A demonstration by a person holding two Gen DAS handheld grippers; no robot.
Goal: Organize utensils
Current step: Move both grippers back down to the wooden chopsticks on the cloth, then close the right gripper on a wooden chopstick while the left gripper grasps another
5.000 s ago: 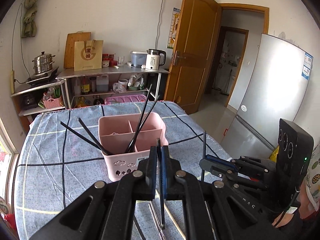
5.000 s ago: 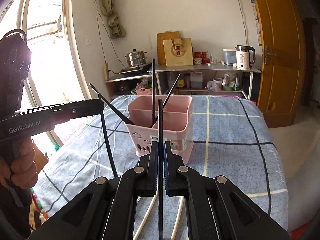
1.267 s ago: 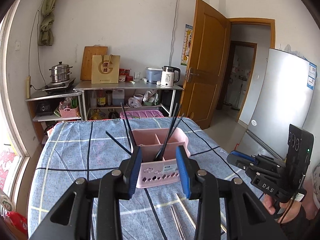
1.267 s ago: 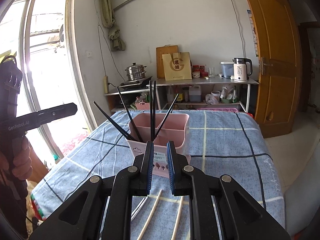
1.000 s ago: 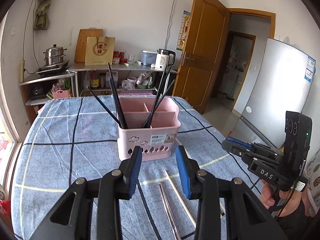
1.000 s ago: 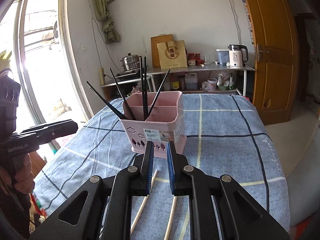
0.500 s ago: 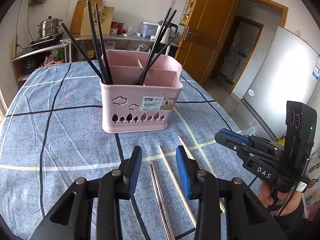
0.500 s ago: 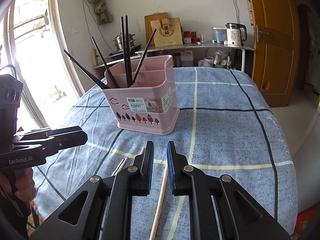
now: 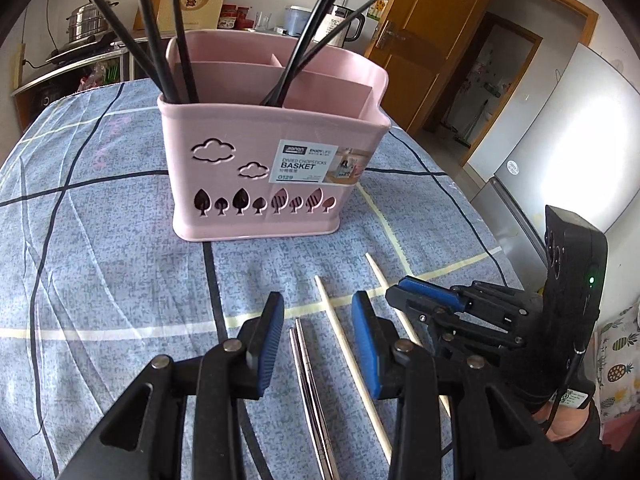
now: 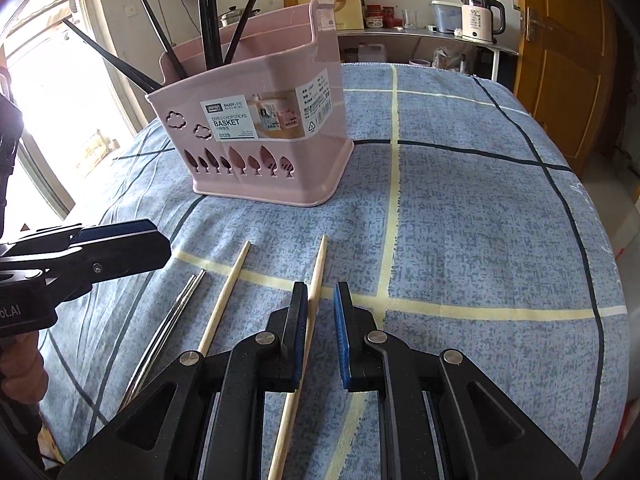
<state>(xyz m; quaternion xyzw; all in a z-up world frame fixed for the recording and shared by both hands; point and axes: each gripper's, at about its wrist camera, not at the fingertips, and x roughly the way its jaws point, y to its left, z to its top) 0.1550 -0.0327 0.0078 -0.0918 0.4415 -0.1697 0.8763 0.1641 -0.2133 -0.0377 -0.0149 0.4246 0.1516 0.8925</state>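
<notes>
1. Both claws hang low over the cloth with nothing in them. The left gripper (image 9: 318,334) stands released, its blue pads well apart and straddling the near part of the steel chopstick pair (image 9: 308,376) and one wooden chopstick (image 9: 344,336). The right gripper (image 10: 320,332) has a narrow gap between its pads, and the right-hand wooden chopstick (image 10: 316,280) lies in that gap, close against the left pad but not pinched.

2. Just beyond the fingertips, the loose utensils lie side by side on the blue checked tablecloth (image 10: 480,220), tips pointing toward the far side: steel pair on the left, two wooden sticks to its right.

3. Farther off stands the pink basket (image 9: 272,160), upright, with several black chopsticks (image 9: 168,40) already leaning in its left and middle compartments.

4. To do this step well, I judge each claw should take one kind only. The left should shift so only the steel pair sits between its pads, then close low against the cloth. The right should centre its stick before squeezing, gripping near the middle so it lifts level.
</notes>
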